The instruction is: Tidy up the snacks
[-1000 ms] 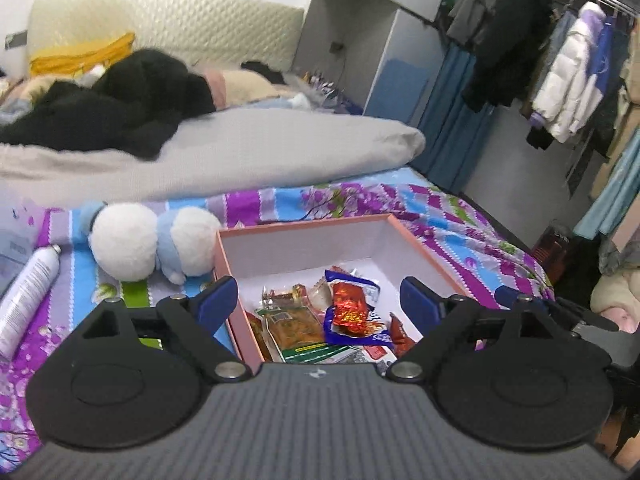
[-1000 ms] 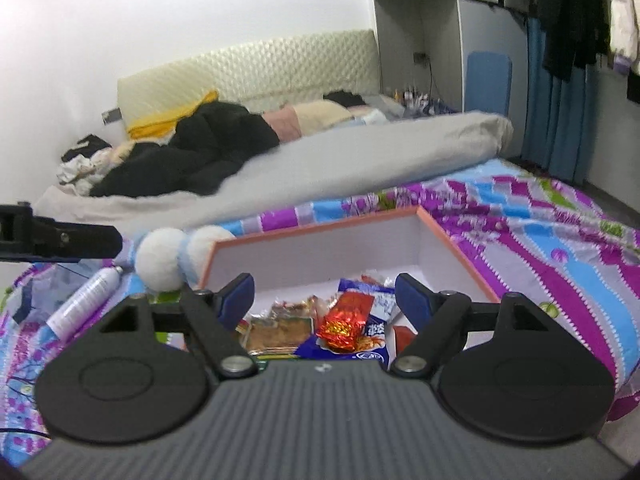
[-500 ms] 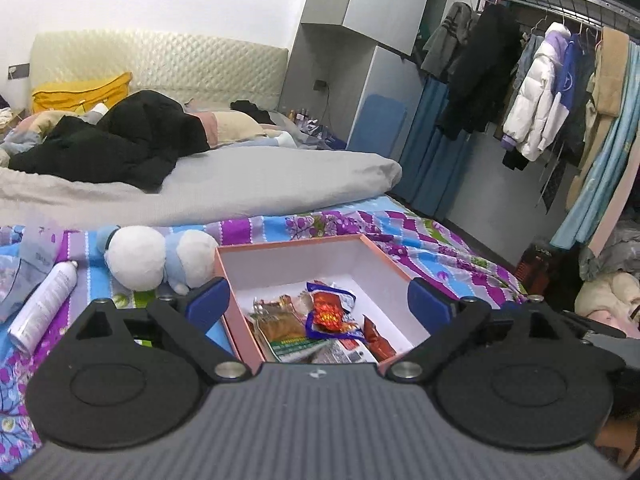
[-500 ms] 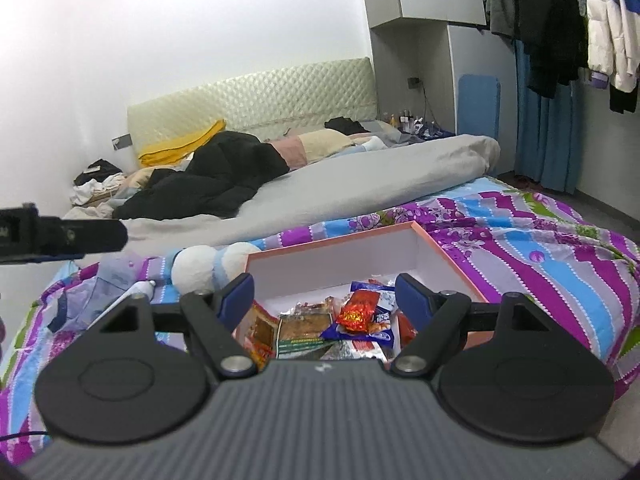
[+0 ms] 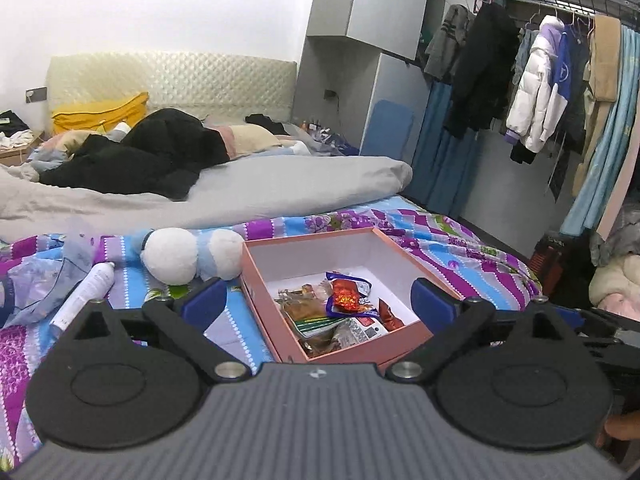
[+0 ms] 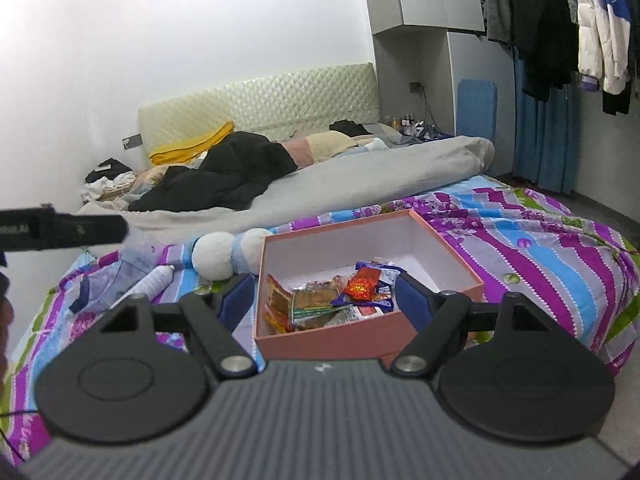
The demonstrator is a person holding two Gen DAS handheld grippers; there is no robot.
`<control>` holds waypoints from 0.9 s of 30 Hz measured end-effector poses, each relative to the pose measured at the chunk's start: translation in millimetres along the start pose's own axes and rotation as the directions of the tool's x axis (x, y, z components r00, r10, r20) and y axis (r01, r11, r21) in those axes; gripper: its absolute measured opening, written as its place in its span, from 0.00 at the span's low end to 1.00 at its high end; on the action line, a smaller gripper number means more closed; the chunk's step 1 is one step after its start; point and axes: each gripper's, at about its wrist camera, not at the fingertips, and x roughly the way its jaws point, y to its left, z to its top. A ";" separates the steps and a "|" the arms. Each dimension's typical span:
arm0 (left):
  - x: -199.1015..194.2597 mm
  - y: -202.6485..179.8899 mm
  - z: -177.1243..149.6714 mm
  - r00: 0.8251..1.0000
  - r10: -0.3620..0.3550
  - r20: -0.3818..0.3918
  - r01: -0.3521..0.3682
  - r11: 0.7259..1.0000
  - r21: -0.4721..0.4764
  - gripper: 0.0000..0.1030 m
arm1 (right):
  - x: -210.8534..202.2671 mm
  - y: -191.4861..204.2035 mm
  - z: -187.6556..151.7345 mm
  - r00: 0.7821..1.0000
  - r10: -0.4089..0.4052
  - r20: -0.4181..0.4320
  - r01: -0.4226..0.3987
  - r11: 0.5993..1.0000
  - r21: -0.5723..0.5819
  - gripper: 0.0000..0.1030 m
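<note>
The snack packets (image 5: 340, 308) lie heaped in the near half of an open pink box (image 5: 362, 350) with a white inside, which sits on the bed. They look light, crinkly and slick: foil and film wrappers that would slide against each other, with contents likely to crush under a hard squeeze. A sealed edge or a corner of the topmost red packet (image 6: 362, 285) seems the safest hold. The box itself is stiff card, best taken by a wall.

The left tool (image 5: 318, 298) has just been opening and stands spread wide with nothing between its jaws; the right tool (image 6: 325, 300) is spread too, empty.

The striped purple bedspread (image 6: 540, 264) is soft and uneven, so the box may tip when pressed. A white plush toy (image 5: 188, 256) touches its left wall, a spray can (image 5: 86, 294) lies further left, and hanging coats (image 5: 536, 92) fill the right side of the room.
</note>
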 end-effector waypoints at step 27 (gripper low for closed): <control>-3.6 -17.3 -35.6 0.996 0.005 -0.085 -0.007 1.000 -0.024 1.00 | -23.5 -4.5 -32.5 0.997 -0.072 0.009 0.071 0.997 0.028 0.77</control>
